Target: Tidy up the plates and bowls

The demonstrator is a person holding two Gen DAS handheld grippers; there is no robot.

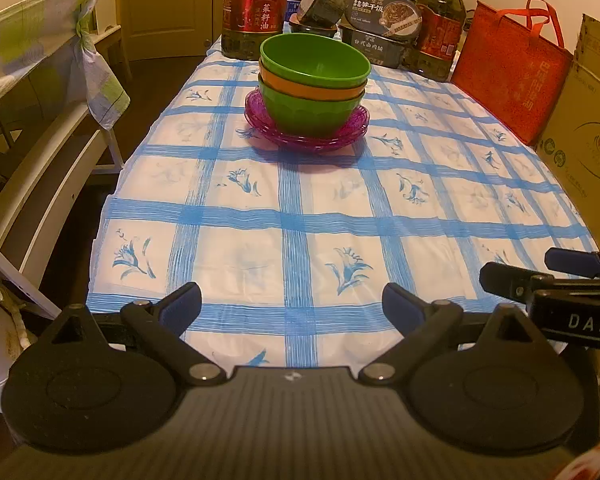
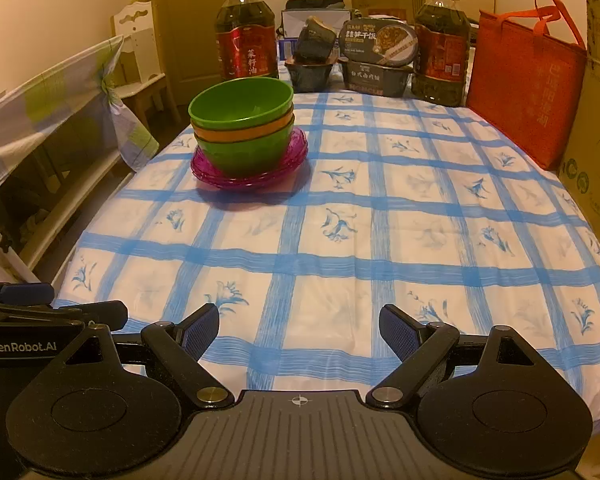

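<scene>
Three nested bowls, green [image 1: 315,60] on orange [image 1: 312,90] on green [image 1: 310,114], stand on a stack of purple plates [image 1: 260,118] at the far middle of the table. The right wrist view shows the same stack of bowls [image 2: 242,104] and plates [image 2: 296,156] at the far left. My left gripper [image 1: 292,306] is open and empty over the near table edge, far from the stack. My right gripper [image 2: 299,326] is open and empty beside it, also at the near edge. The right gripper shows in the left wrist view [image 1: 540,272] and the left gripper in the right wrist view [image 2: 60,304].
The table carries a blue-checked cloth [image 1: 300,220]. Two oil bottles [image 1: 256,8] [image 1: 440,28], food boxes [image 1: 380,20], a red bag [image 1: 512,68] and a cardboard box [image 1: 592,128] line the far and right edges. A chair with a cloth [image 1: 40,60] stands left.
</scene>
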